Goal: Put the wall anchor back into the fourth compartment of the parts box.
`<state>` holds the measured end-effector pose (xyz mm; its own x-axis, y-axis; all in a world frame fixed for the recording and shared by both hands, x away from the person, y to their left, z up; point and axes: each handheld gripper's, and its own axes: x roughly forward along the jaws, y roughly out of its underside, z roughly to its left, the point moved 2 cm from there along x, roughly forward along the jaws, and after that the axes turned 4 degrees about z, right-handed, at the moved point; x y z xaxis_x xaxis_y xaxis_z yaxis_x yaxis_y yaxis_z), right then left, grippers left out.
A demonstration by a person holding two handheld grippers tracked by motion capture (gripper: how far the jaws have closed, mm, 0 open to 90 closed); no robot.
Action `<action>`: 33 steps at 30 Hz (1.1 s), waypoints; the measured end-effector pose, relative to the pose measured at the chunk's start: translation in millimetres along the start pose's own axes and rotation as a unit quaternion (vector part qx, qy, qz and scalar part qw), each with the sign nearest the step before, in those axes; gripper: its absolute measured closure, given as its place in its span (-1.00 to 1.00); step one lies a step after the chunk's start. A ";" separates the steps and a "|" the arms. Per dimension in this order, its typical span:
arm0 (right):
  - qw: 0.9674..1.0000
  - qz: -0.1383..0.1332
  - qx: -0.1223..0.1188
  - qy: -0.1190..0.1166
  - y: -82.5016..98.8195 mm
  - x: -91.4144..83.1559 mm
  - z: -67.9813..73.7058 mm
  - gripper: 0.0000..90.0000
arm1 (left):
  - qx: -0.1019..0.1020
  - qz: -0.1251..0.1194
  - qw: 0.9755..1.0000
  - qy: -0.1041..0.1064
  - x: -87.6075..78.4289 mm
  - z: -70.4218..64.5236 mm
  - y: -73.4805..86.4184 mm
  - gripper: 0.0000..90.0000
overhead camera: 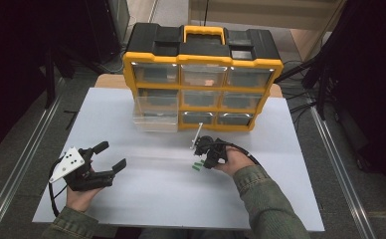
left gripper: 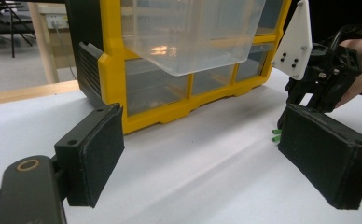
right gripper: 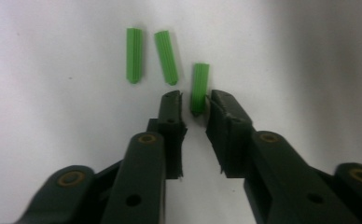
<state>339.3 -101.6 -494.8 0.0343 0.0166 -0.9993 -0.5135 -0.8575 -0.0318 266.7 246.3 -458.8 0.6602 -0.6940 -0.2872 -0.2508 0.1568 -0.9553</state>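
Two grippers are working over the white table (overhead camera: 146, 199). Left gripper (overhead camera: 112, 156) is resting with jaws spread wide, holding nothing. Right gripper (right gripper: 194, 103) is pinching the rightmost of three green wall plugs (right gripper: 199, 87) lying before the yellow drawer cabinet (overhead camera: 203, 62).

Dim, dark surroundings frame a softly lit white table (overhead camera: 131, 199), with blurred jaws up close and glare on the drawer (left gripper: 193, 32).

We had open white table (overhead camera: 146, 194) between both grippers; the organizer (overhead camera: 203, 74) and its pulled-out drawer (overhead camera: 156, 113) blocked the back.
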 end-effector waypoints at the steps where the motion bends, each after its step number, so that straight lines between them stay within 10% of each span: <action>1: 1.000 0.000 0.000 0.000 0.0 0.0 0.0 0.77 | 0.000 0.000 1.000 0.000 0.0 0.0 0.0 -0.70; 19: 1.000 0.001 0.016 -0.011 3.2 -9.7 -2.3 0.89 | 0.004 -0.003 1.000 -0.003 -0.3 -0.6 -0.1 -0.70; 33: 1.000 -0.015 -0.003 -0.005 10.1 -58.8 1.3 0.89 | 0.003 -0.005 1.000 -0.003 -0.2 -0.2 -0.3 -0.70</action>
<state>331.1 -110.6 -436.4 0.0407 0.0472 -0.9981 -0.5066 -0.8600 -0.0613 266.5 246.3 -458.4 0.6668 -0.6917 -0.2774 -0.2397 0.1534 -0.9587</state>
